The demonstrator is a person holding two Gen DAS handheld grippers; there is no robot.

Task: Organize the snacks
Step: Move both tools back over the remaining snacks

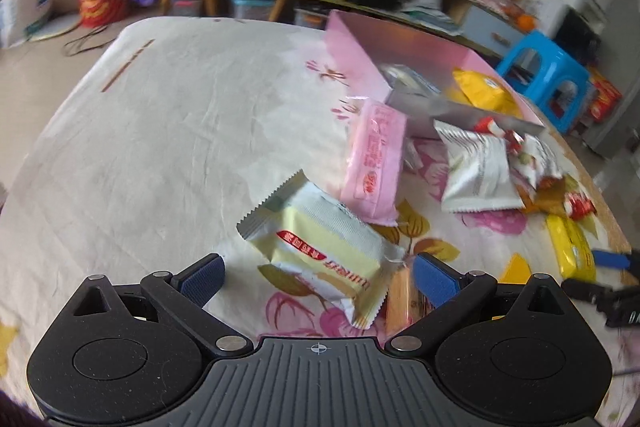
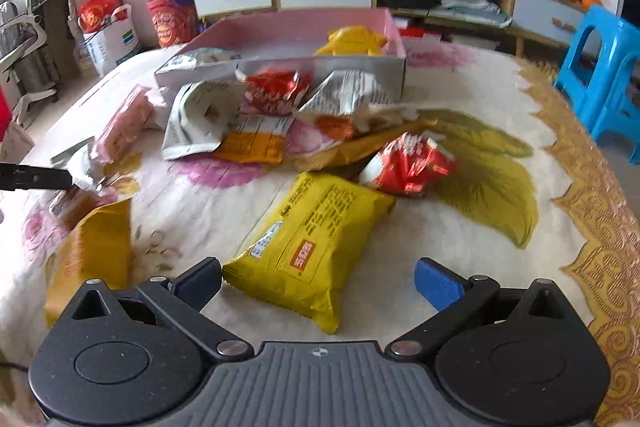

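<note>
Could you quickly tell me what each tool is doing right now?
Left tool: open, straddling the pale yellow snack packet, not clamped on it.
Right tool: open, around the near end of the yellow snack bag.

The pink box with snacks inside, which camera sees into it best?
The right wrist view: the pink box faces the camera, open, with a yellow packet inside. The left wrist view shows the box blurred, from one corner, its inside mostly hidden.
</note>
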